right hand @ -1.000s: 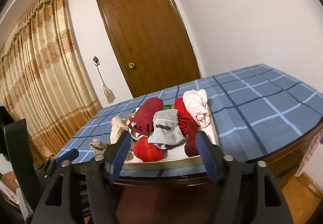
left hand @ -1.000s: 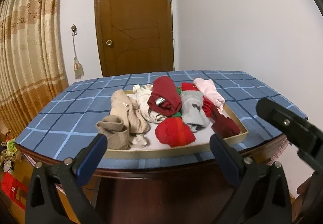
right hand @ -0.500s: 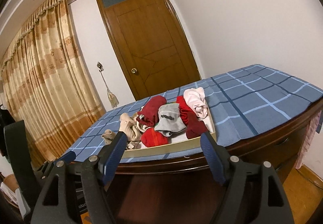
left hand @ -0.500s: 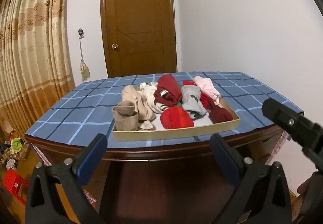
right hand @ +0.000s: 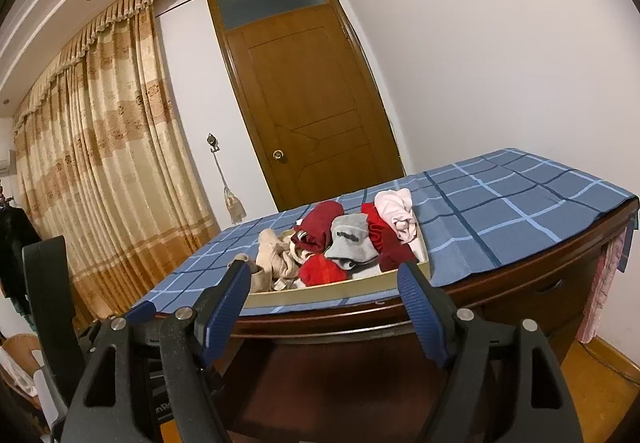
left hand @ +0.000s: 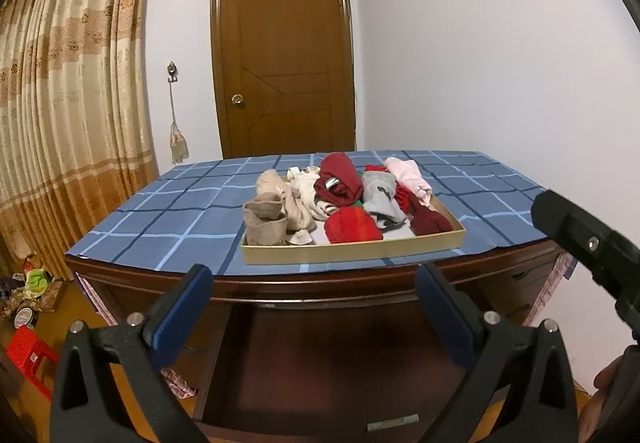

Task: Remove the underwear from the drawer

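The left gripper (left hand: 310,297) hangs in front of the dark wooden table (left hand: 320,289), below its top, with its blue-padded fingers (left hand: 182,307) spread wide apart and nothing between them. The right gripper (right hand: 326,303) sits at much the same height off the table's front edge, its jaws likewise parted and empty; in the left wrist view it shows as a black body (left hand: 584,243) at the right.

The drawer (left hand: 352,247), a shallow tan tray, rests on the blue checked cloth (left hand: 180,219) covering the tabletop, close to the front edge and nearer the right end than the left. The underwear lies heaped inside it: a beige bundle (left hand: 266,223) at the front left corner, a cream piece (left hand: 306,189) behind it, a dark red garment (left hand: 338,179) piled highest toward the back, a bright red one (left hand: 352,225) at the front middle, a grey one (left hand: 380,195) beside it, a pink one (left hand: 408,175) along the right wall toward the back, and a maroon one (left hand: 430,219) at the front right.

Both claws are well apart from the heap, lower than the tray and out beyond the table's front edge. In the right wrist view the tray's front wall (right hand: 340,289) shows between the two fingertips, with the bright red garment (right hand: 322,269) just above it.

A brown door (left hand: 286,55) stands behind the table, and striped gold curtains (left hand: 72,115) hang at the left.
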Motion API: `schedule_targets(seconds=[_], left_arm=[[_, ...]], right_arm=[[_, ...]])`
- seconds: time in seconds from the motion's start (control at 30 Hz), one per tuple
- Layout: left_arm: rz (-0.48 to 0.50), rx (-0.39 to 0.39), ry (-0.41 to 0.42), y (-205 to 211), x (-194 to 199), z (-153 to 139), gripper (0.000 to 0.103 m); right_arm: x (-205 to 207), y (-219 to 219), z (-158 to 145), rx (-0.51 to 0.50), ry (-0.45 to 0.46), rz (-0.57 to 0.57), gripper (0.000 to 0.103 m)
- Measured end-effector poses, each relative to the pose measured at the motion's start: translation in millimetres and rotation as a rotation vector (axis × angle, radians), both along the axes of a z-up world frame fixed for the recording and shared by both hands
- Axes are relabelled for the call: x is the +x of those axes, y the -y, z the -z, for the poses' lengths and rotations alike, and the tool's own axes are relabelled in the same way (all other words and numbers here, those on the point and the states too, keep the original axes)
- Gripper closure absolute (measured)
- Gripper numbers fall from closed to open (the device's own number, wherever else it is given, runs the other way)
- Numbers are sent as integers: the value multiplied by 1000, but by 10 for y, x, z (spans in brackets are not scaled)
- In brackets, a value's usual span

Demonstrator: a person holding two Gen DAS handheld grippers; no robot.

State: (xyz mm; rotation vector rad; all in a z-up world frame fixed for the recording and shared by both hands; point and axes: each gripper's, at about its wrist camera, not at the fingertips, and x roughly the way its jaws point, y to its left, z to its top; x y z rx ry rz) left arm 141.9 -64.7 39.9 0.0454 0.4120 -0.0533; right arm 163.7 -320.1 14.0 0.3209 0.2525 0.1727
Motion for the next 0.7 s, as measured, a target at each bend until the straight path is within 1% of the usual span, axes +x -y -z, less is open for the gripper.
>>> schedule_targets(seconds=[0.47, 0.7], left_arm=[[2, 0, 26, -91, -272, -44, 0], [-3, -11, 37, -132, -330, -87, 0]], right_arm=[[-344, -146, -129, -29, 53, -2, 25], [-437, -193, -176, -52, 70, 8, 24]])
